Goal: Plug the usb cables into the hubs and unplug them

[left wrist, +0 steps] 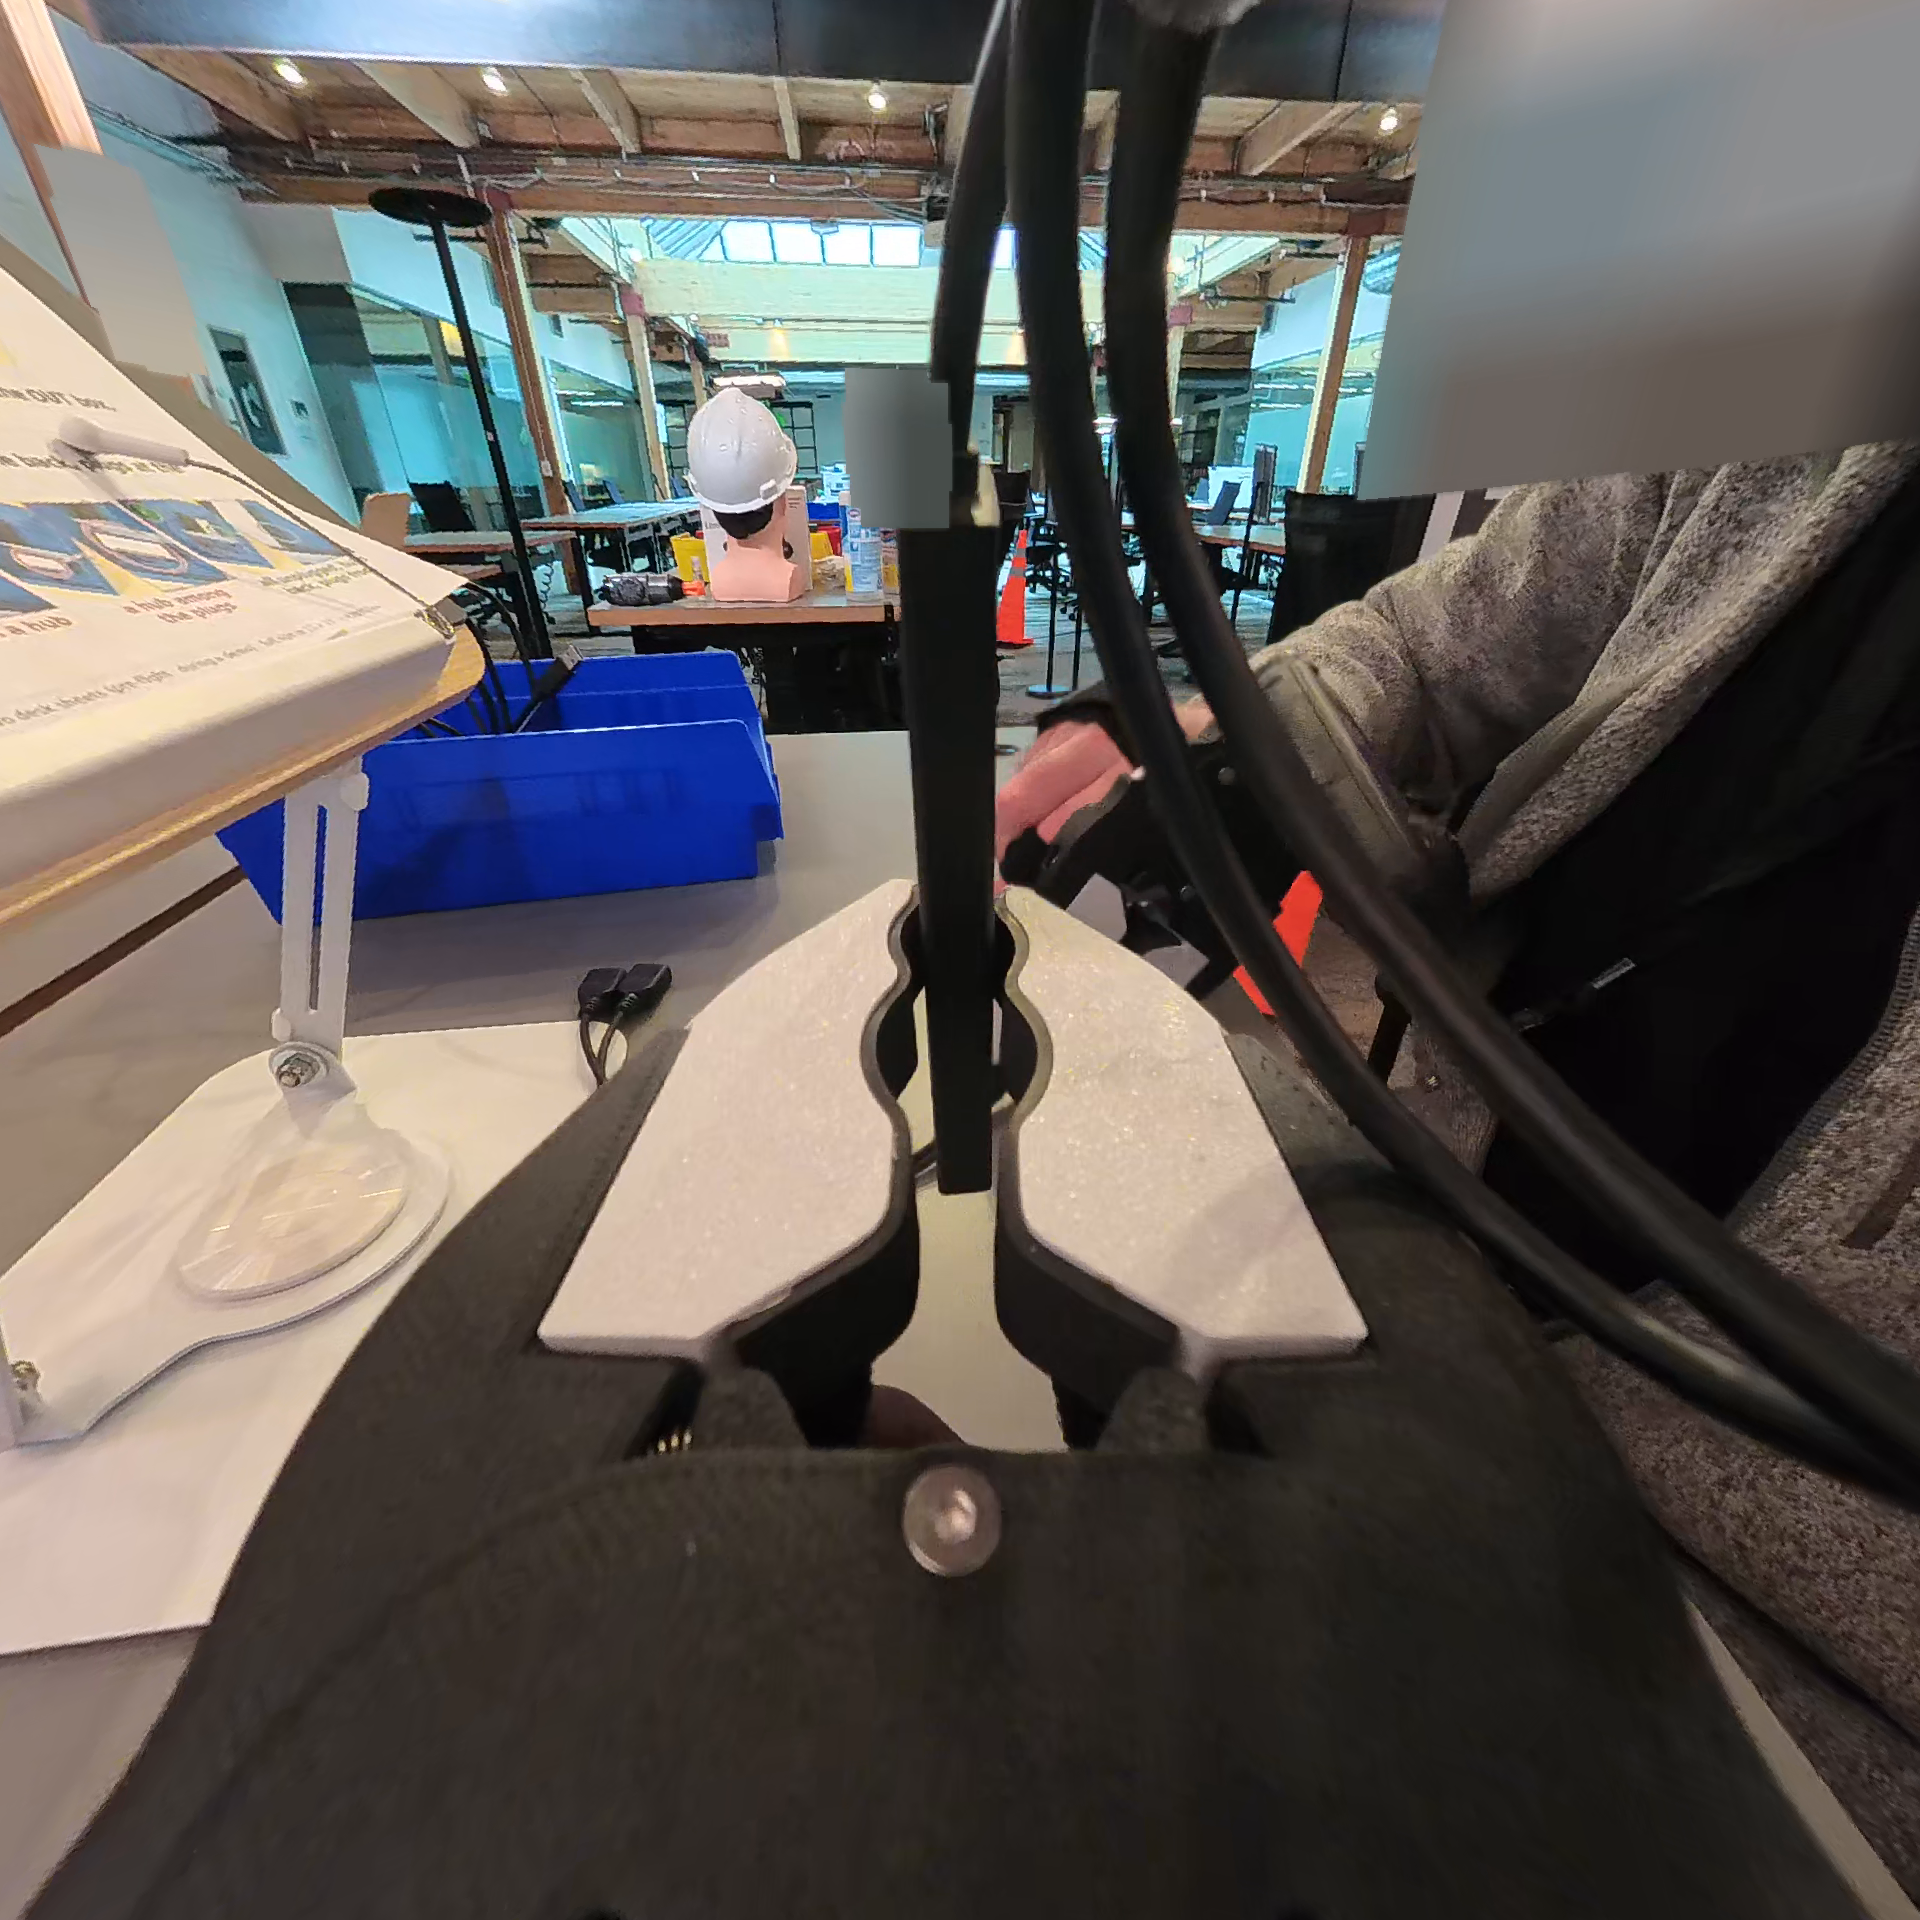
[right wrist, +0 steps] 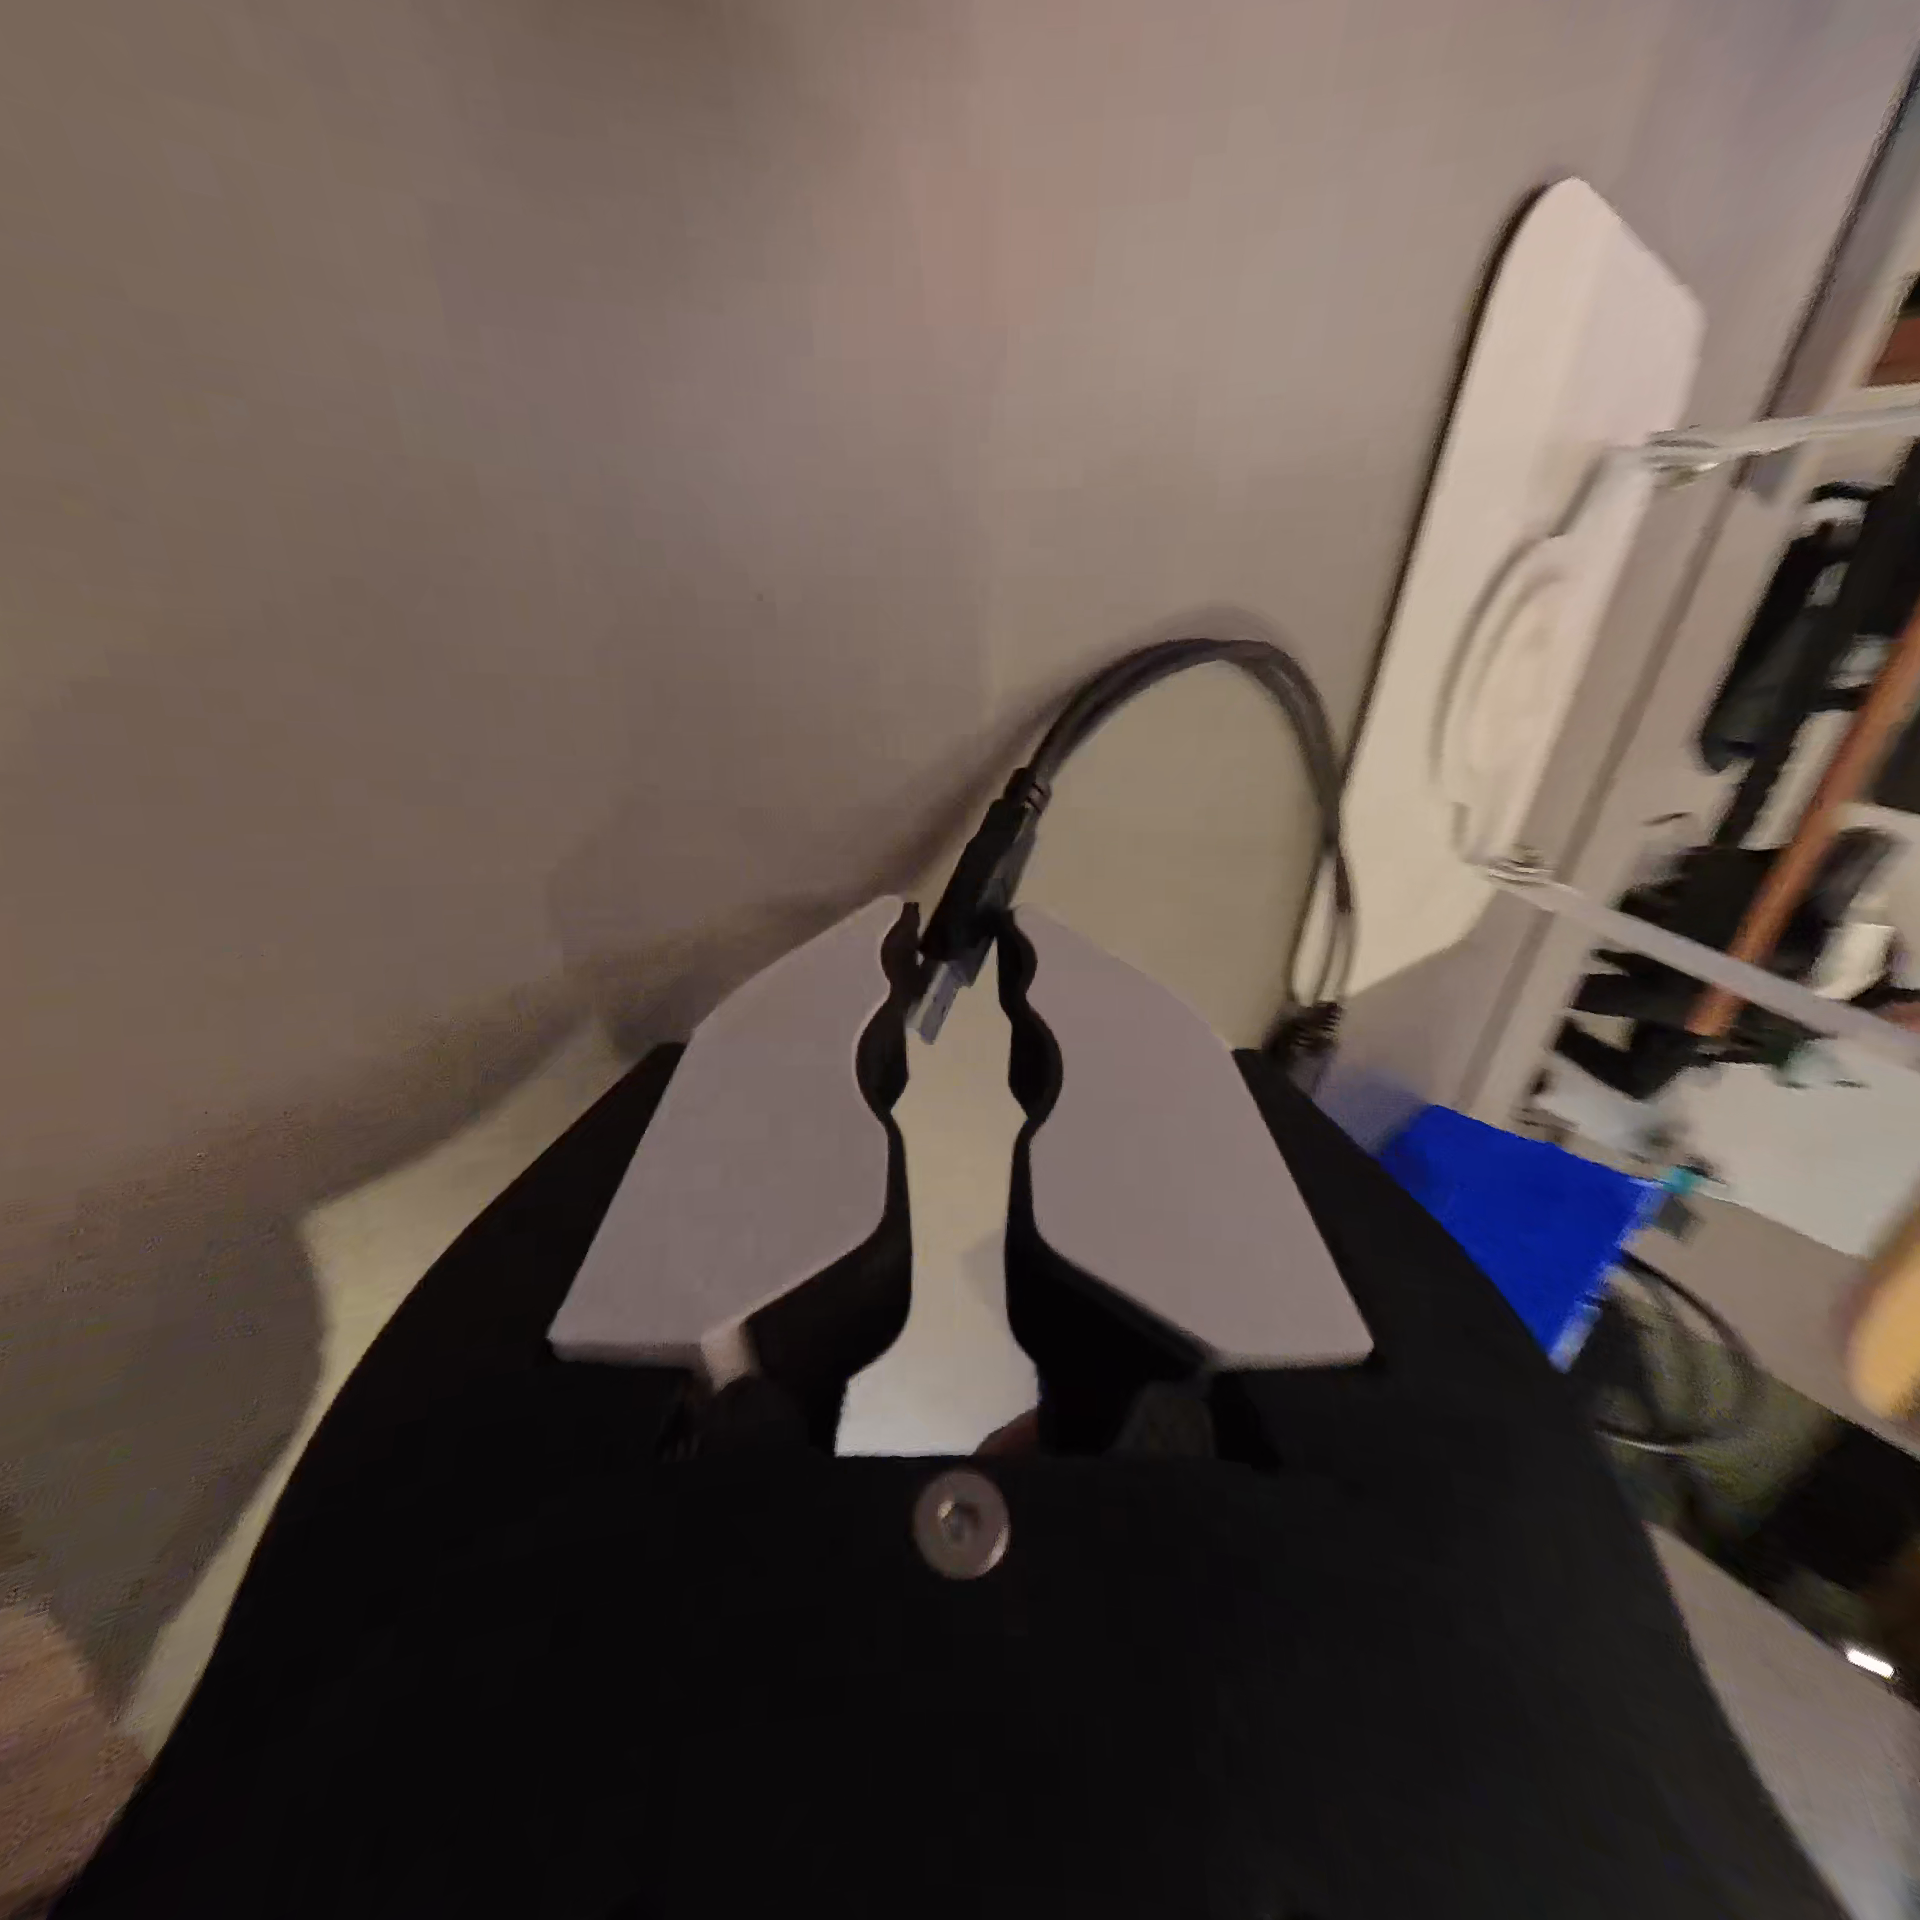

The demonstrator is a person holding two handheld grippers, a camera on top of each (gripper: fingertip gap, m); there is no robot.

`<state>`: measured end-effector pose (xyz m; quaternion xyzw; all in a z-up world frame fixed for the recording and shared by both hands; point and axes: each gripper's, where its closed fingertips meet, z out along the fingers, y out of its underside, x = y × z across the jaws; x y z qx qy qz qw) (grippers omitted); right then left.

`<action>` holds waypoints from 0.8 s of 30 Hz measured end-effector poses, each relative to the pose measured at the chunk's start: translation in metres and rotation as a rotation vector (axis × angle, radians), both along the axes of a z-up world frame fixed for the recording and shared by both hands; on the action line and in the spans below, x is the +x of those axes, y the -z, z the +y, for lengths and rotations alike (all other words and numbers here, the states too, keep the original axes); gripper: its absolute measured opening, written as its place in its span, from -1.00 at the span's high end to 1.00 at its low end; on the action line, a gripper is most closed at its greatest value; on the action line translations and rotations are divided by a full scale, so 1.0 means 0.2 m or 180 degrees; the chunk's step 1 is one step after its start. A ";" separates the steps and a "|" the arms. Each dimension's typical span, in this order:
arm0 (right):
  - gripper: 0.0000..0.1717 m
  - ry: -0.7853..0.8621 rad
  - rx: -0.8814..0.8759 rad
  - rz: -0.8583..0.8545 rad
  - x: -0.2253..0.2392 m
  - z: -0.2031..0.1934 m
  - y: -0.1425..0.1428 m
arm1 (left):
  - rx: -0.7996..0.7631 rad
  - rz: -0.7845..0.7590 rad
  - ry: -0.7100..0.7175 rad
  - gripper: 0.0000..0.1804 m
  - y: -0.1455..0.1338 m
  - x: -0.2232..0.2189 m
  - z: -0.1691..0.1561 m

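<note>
In the left wrist view my left gripper point(left wrist: 956, 914) is shut on a slim black USB hub point(left wrist: 951, 727) that stands upright between the fingers. Thick black cables point(left wrist: 1143, 727) hang in front of it from above. The right gripper point(left wrist: 1122, 831) shows behind the hub, held in a person's hand. In the right wrist view a black USB plug point(right wrist: 982, 883) with a metal tip sits tilted between the fingertips of my right gripper point(right wrist: 958, 920). The jaws stand apart around it. Its cable point(right wrist: 1195, 665) arcs up and right over the table point(right wrist: 520, 520). The view is blurred.
A blue bin point(left wrist: 561, 800) holding cables stands at the back left and also shows in the right wrist view point(right wrist: 1527, 1216). A white stand point(left wrist: 312, 935) with an instruction sheet is on the left. Two black USB connectors point(left wrist: 623, 982) lie near it. A person's grey sleeve point(left wrist: 1558, 675) fills the right.
</note>
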<state>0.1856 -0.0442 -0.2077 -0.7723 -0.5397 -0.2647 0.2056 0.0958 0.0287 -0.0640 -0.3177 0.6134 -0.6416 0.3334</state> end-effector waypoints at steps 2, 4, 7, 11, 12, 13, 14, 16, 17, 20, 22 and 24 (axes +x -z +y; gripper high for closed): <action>0.77 0.0153 -0.0062 0.0216 -0.01 0.00 0.01 | 0.0021 0.0024 0.0012 0.89 0.01 0.00 -0.01; 0.69 0.0177 -0.0146 0.0494 -0.02 -0.01 0.01 | 0.0038 0.0041 0.0026 0.89 0.01 0.01 -0.01; 0.48 0.0183 -0.0335 0.0883 -0.04 -0.05 -0.01 | 0.0048 0.0045 0.0040 0.89 0.01 0.00 -0.02; 0.40 -0.0174 -0.0654 0.1445 -0.04 -0.11 -0.09 | 0.0034 0.0022 0.0050 0.89 0.00 0.00 -0.02; 0.42 -0.0257 -0.0668 0.1605 -0.02 -0.10 -0.14 | 0.0030 0.0020 0.0054 0.89 0.00 0.00 -0.02; 0.48 -0.0314 -0.0720 0.1764 0.00 -0.09 -0.18 | 0.0035 0.0022 0.0054 0.89 0.00 0.00 -0.02; 0.56 -0.0410 -0.0864 0.1894 0.03 -0.08 -0.20 | 0.0040 0.0026 0.0060 0.89 0.00 0.00 -0.02; 0.61 -0.0782 -0.1012 0.1998 0.05 -0.07 -0.23 | 0.0046 0.0031 0.0071 0.89 0.01 0.00 -0.03; 0.64 -0.0987 -0.0976 0.1846 0.08 -0.04 -0.23 | 0.0048 0.0035 0.0064 0.89 0.01 0.00 -0.02; 0.68 -0.1620 -0.0866 0.1126 0.11 0.02 -0.20 | 0.0045 0.0043 0.0045 0.89 0.01 0.00 -0.01; 0.70 -0.2100 -0.0833 0.0733 0.07 0.02 -0.17 | 0.0049 0.0032 0.0036 0.89 0.01 0.00 -0.01; 0.65 -0.2457 -0.0746 0.0232 0.06 0.05 -0.12 | 0.0057 0.0029 0.0021 0.89 0.01 -0.01 -0.01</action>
